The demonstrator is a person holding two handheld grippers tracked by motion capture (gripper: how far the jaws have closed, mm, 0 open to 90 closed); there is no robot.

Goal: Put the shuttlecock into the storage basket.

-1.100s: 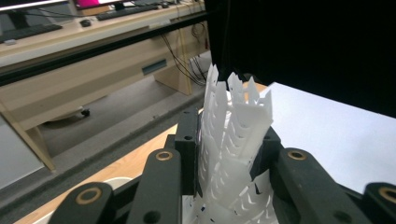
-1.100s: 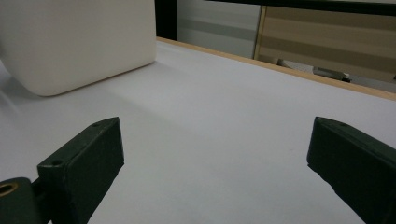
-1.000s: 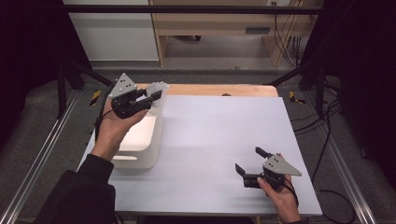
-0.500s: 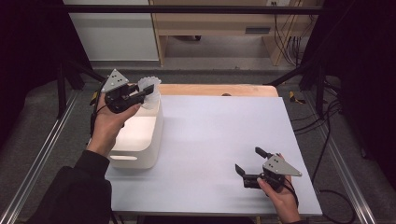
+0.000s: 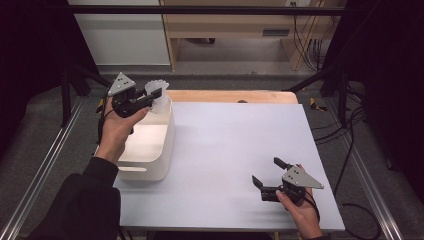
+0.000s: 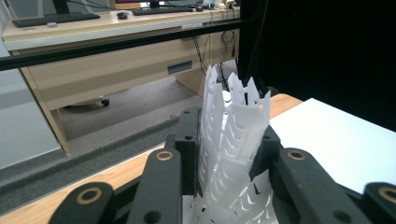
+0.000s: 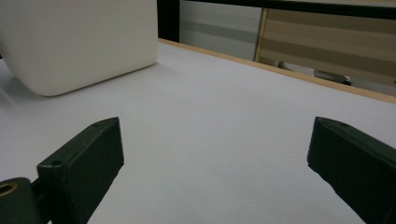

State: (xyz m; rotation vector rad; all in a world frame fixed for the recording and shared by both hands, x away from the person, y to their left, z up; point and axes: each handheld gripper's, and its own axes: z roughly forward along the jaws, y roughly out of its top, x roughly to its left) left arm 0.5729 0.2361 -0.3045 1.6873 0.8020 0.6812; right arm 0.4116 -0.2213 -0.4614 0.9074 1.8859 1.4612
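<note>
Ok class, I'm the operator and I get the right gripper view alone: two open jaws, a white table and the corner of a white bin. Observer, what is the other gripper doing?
Observer: The left gripper is shut on a white piece of cut paper, which stands up between its jaws.
Operator: Where is it, relative to the bin?
Observer: In the high view it is held above the far end of the bin, not down inside it.
Operator: And where does my own gripper sit on the table?
Observer: The right gripper is low over the near right part of the table, well apart from the bin, with a hand holding it from behind.
</note>
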